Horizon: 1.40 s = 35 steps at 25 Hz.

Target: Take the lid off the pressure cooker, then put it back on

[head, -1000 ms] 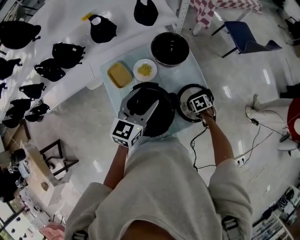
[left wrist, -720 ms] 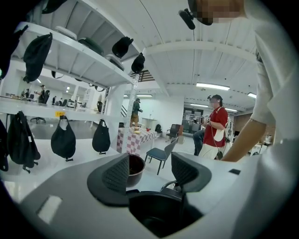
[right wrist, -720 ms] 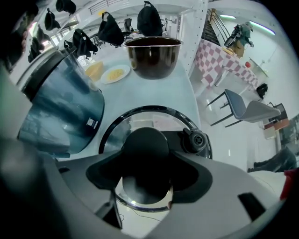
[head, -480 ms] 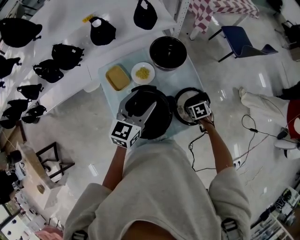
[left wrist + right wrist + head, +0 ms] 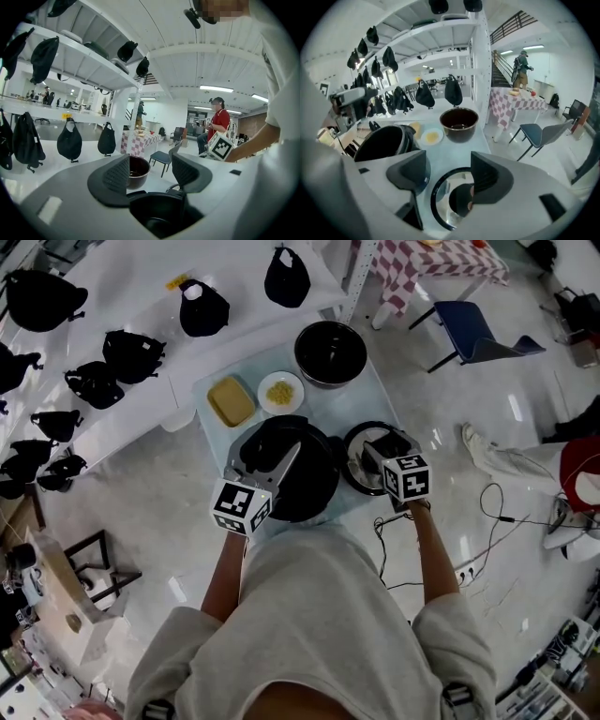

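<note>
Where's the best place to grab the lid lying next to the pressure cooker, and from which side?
Take the dark knob at the centre of the lid, coming straight down from above. The lid lies flat on the table, its thin rim against the surface, so the edge likely offers little purchase; the knob stands up and looks narrow enough to pinch.

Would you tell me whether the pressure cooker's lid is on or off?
Off: the lid lies flat on the table beside the open cooker.

Shiny glass lid, glossy floor, smooth tabletop
</note>
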Each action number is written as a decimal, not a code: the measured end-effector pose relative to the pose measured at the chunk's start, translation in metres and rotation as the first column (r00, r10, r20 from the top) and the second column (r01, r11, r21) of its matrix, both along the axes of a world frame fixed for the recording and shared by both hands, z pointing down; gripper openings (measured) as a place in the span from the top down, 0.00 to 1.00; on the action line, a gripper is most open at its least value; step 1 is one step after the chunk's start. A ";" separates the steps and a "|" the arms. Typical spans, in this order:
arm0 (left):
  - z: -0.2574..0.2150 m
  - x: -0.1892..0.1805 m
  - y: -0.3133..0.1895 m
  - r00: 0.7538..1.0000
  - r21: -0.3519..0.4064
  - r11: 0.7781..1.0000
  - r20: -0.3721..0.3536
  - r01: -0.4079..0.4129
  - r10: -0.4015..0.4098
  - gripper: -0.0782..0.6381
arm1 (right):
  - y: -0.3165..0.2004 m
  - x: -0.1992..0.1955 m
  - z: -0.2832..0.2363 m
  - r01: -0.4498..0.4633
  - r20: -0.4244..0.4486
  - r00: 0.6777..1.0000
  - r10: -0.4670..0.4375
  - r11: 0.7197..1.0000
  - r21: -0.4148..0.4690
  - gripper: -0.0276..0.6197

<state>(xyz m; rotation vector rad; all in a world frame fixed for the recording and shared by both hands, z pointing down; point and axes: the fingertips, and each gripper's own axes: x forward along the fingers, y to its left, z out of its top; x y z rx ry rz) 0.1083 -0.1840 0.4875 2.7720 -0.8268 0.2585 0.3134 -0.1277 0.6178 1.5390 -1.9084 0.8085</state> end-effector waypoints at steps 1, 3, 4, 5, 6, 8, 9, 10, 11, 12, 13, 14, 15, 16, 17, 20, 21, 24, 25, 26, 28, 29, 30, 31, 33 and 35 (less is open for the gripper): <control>-0.001 -0.002 0.000 1.000 0.003 1.000 -0.002 0.005 -0.005 0.52 | -0.004 -0.004 -0.010 -0.006 0.010 1.000 0.006 1.000 0.029 0.50; -0.003 -0.006 -0.001 1.000 0.008 1.000 -0.002 0.017 -0.017 0.52 | -0.013 -0.013 -0.027 -0.005 0.023 1.000 0.003 0.997 0.083 0.51; -0.004 -0.009 -0.001 1.000 0.010 1.000 -0.001 0.024 -0.024 0.52 | -0.017 -0.019 -0.035 0.000 0.028 1.000 -0.003 0.994 0.109 0.51; -0.004 -0.012 -0.002 0.999 0.012 0.999 -0.001 0.034 -0.034 0.52 | -0.022 -0.027 -0.045 0.006 0.036 0.999 -0.011 0.991 0.137 0.51; -0.005 -0.016 -0.002 0.999 0.014 0.999 -0.001 0.045 -0.045 0.52 | -0.026 -0.035 -0.055 0.014 0.046 0.999 -0.022 0.986 0.166 0.52; -0.008 -0.025 -0.004 0.998 0.020 0.997 0.000 0.070 -0.070 0.52 | -0.035 -0.056 -0.076 0.041 0.058 0.997 -0.055 0.973 0.227 0.52; -0.009 -0.030 -0.005 0.996 0.024 0.996 0.000 0.084 -0.084 0.52 | -0.039 -0.068 -0.087 0.061 0.057 0.995 -0.078 0.964 0.259 0.52; -0.011 -0.036 -0.006 0.995 0.028 0.995 0.000 0.100 -0.100 0.52 | -0.043 -0.081 -0.098 0.084 0.055 0.993 -0.104 0.953 0.292 0.52; -0.012 -0.042 -0.006 0.993 0.033 0.992 -0.001 0.118 -0.118 0.52 | -0.047 -0.094 -0.110 0.107 0.055 0.990 -0.132 0.940 0.324 0.52; -0.014 -0.050 -0.007 0.990 0.037 0.990 -0.001 0.138 -0.138 0.52 | -0.051 -0.108 -0.120 0.132 0.054 0.985 -0.162 0.926 0.355 0.52; -0.016 -0.057 -0.008 0.988 0.040 0.987 -0.001 0.157 -0.158 0.52 | -0.054 -0.122 -0.130 0.158 0.052 0.980 -0.192 0.911 0.382 0.52; -0.017 -0.065 -0.009 0.984 0.044 0.983 0.000 0.177 -0.178 0.52 | -0.056 -0.136 -0.138 0.186 0.047 0.974 -0.223 0.895 0.405 0.52; -0.019 -0.073 -0.009 0.980 0.047 0.979 0.000 0.198 -0.198 0.52 | -0.058 -0.150 -0.145 0.213 0.040 0.966 -0.254 0.880 0.424 0.52; -0.020 -0.082 -0.010 0.976 0.051 0.975 0.001 0.218 -0.218 0.52 | -0.060 -0.162 -0.151 0.239 0.033 0.959 -0.282 0.865 0.441 0.52; -0.021 -0.090 -0.010 0.971 0.055 0.970 0.003 0.239 -0.239 0.52 | -0.061 -0.174 -0.155 0.262 0.025 0.952 -0.306 0.851 0.456 0.52; -0.024 -0.118 -0.008 0.953 0.064 0.951 0.007 0.301 -0.302 0.52 | -0.062 -0.209 -0.158 0.323 0.001 0.929 -0.369 0.816 0.480 0.52; -0.024 -0.127 -0.007 0.946 0.065 0.945 0.007 0.322 -0.323 0.52 | -0.061 -0.219 -0.159 0.339 0.004 0.921 -0.389 0.806 0.485 0.52; -0.025 -0.151 -0.003 0.926 0.072 0.923 0.008 0.377 -0.378 0.52 | -0.061 -0.246 -0.161 0.376 0.016 0.897 -0.442 0.782 0.498 0.52; -0.025 -0.157 -0.002 0.920 0.075 0.917 0.008 0.391 -0.393 0.52 | -0.062 -0.253 -0.161 0.385 0.019 0.891 -0.454 0.775 0.500 0.52; -0.025 -0.163 -0.001 0.914 0.077 0.912 0.008 0.403 -0.405 0.52 | -0.062 -0.258 -0.161 0.392 0.021 0.885 -0.464 0.771 0.502 0.52; -0.026 -0.171 0.001 0.908 0.079 0.905 0.005 0.418 -0.419 0.52 | -0.063 -0.267 -0.162 0.402 0.021 0.879 -0.477 0.764 0.504 0.52; -0.027 -0.174 0.001 0.906 0.080 0.903 0.004 0.421 -0.423 0.52 | -0.064 -0.270 -0.162 0.406 0.019 0.877 -0.480 0.762 0.504 0.52; -0.027 -0.175 0.001 0.906 0.081 0.903 0.002 0.422 -0.423 0.52 | -0.064 -0.272 -0.162 0.409 0.015 0.876 -0.481 0.761 0.503 0.52; -0.028 -0.175 0.001 0.907 0.081 0.904 0.001 0.420 -0.422 0.52 | -0.064 -0.273 -0.162 0.411 0.012 0.877 -0.481 0.762 0.501 0.52; -0.028 -0.172 0.001 0.911 0.080 0.908 0.000 0.412 -0.413 0.52 | -0.064 -0.271 -0.162 0.409 0.009 0.880 -0.475 0.766 0.496 0.53; -0.027 -0.167 0.000 0.916 0.081 0.913 0.000 0.399 -0.400 0.52 | -0.065 -0.267 -0.161 0.402 0.009 0.885 -0.466 0.772 0.492 0.53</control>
